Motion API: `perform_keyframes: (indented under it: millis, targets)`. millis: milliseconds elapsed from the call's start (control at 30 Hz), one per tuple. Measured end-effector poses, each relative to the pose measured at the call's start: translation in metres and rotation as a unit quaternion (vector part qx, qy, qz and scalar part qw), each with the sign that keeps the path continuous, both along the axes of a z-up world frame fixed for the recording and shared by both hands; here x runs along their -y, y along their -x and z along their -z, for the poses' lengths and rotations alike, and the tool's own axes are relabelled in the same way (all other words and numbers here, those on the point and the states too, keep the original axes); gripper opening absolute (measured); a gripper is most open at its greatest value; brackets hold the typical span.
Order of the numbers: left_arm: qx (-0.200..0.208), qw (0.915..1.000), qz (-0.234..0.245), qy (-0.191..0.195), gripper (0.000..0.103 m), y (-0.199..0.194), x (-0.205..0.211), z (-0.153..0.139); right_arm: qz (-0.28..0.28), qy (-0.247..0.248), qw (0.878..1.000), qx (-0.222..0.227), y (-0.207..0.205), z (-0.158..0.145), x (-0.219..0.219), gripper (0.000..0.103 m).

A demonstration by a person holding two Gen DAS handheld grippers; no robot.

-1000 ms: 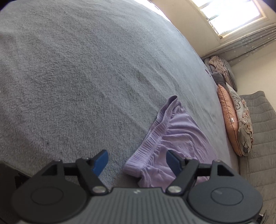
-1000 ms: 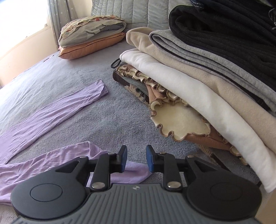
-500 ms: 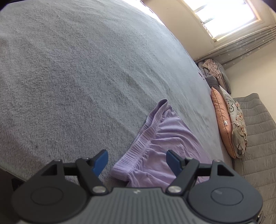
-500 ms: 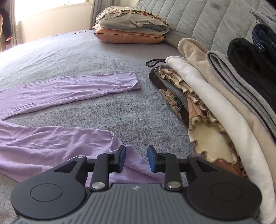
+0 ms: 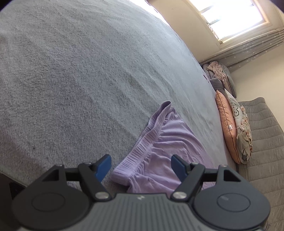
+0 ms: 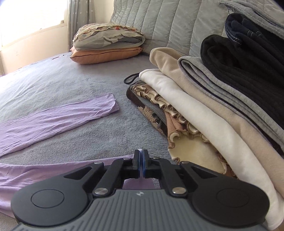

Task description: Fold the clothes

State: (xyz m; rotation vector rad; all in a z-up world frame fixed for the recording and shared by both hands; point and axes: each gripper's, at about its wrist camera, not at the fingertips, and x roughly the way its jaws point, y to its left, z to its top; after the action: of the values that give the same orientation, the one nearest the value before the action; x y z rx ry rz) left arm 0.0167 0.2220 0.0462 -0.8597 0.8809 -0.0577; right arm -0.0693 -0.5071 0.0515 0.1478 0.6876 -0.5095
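On fleecy grey blanket (image 5: pixel 71 80): thin lilac trousers (image 5: pixel 168 142) (ribbed waistband).

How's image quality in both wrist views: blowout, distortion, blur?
Left wrist view: window blown out to white, strong fisheye bending the grey bed cover, dark vignette in the corners, purple garment sharp. Right wrist view: window area overexposed at the upper left, folded clothes stack evenly lit and crisp, no motion blur.
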Motion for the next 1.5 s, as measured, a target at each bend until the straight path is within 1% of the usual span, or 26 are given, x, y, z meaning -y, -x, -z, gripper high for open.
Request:
perform_keyframes:
  millis: [100, 167, 233, 267, 400, 433, 467, 533, 600, 667, 733, 800, 833, 867, 933, 1067, 1133, 1267, 1433, 1500]
  targets:
    - [-0.001, 1.0000, -0.001, 0.000, 0.076, 0.000, 0.000, 0.001, 0.002, -0.004, 1.000, -0.008, -0.008, 0.006, 0.004, 0.003]
    - [-0.001, 1.0000, -0.002, 0.001, 0.076, -0.001, 0.000, 0.001, -0.010, -0.017, 1.000, 0.002, -0.011, 0.007, 0.005, 0.003]
    - [0.000, 1.0000, -0.002, 0.003, 0.076, -0.002, 0.000, 0.001, -0.014, 0.007, 1.000, 0.007, -0.014, 0.005, -0.001, 0.003]
    - [0.001, 1.0000, -0.001, 0.003, 0.076, -0.002, 0.001, 0.001, -0.006, 0.013, 1.000, 0.002, -0.015, 0.005, -0.001, 0.003]
    - [0.002, 1.0000, 0.002, 0.005, 0.076, -0.002, 0.002, 0.000, 0.050, -0.008, 0.998, -0.030, -0.009, 0.014, 0.014, 0.003]
    - [0.002, 1.0000, 0.000, 0.006, 0.076, -0.002, 0.001, 0.000, 0.058, -0.001, 0.998, -0.033, -0.008, 0.015, 0.015, 0.004]
    - [0.003, 1.0000, -0.001, 0.007, 0.076, -0.002, 0.001, 0.000, 0.060, 0.011, 0.998, -0.033, -0.006, 0.014, 0.015, 0.007]
    - [0.004, 1.0000, -0.004, 0.008, 0.076, -0.002, 0.000, 0.000, 0.057, 0.025, 0.998, -0.029, -0.003, 0.010, 0.012, 0.009]
    - [0.005, 0.9999, -0.005, 0.008, 0.076, -0.002, 0.000, 0.000, 0.058, 0.022, 0.998, -0.022, 0.003, 0.004, 0.010, 0.017]
    - [0.004, 0.9999, -0.005, 0.008, 0.076, -0.003, 0.001, 0.000, 0.071, -0.001, 0.997, -0.023, 0.010, 0.000, 0.009, 0.022]
    - [0.003, 0.9999, -0.006, 0.008, 0.077, -0.004, 0.001, 0.001, 0.078, -0.032, 0.996, -0.032, 0.016, -0.001, 0.008, 0.033]
    - [0.003, 0.9999, -0.009, 0.009, 0.077, -0.006, 0.002, 0.001, 0.071, -0.066, 0.994, -0.051, 0.018, 0.006, 0.006, 0.034]
    - [0.004, 0.9999, -0.009, 0.009, 0.077, -0.007, 0.003, 0.002, 0.065, -0.074, 0.993, -0.063, 0.016, 0.011, 0.005, 0.033]
    - [0.004, 0.9999, -0.009, 0.010, 0.077, -0.008, 0.003, 0.002, 0.062, -0.070, 0.993, -0.069, 0.015, 0.013, 0.004, 0.032]
    - [0.004, 0.9999, -0.008, 0.011, 0.077, -0.009, 0.005, 0.002, 0.059, -0.059, 0.994, -0.072, 0.013, 0.015, 0.002, 0.004]
    - [0.005, 0.9999, -0.003, 0.010, 0.077, -0.009, 0.007, 0.002, 0.082, -0.073, 0.994, -0.018, 0.026, 0.001, 0.008, 0.003]
    - [0.004, 0.9999, -0.004, 0.011, 0.077, -0.009, 0.006, 0.002, 0.095, -0.074, 0.993, -0.003, 0.031, -0.004, 0.011, 0.003]
    - [0.003, 0.9999, -0.007, 0.011, 0.077, -0.009, 0.005, 0.002, 0.121, -0.085, 0.989, 0.004, 0.036, -0.004, 0.022, 0.003]
    - [0.002, 0.9999, -0.004, 0.012, 0.077, -0.009, 0.007, 0.003, 0.134, -0.093, 0.987, 0.003, 0.038, -0.002, 0.026, 0.003]
    - [0.001, 0.9999, -0.005, 0.013, 0.077, -0.009, 0.006, 0.003, 0.150, -0.094, 0.984, 0.015, 0.043, -0.005, 0.028, 0.003]
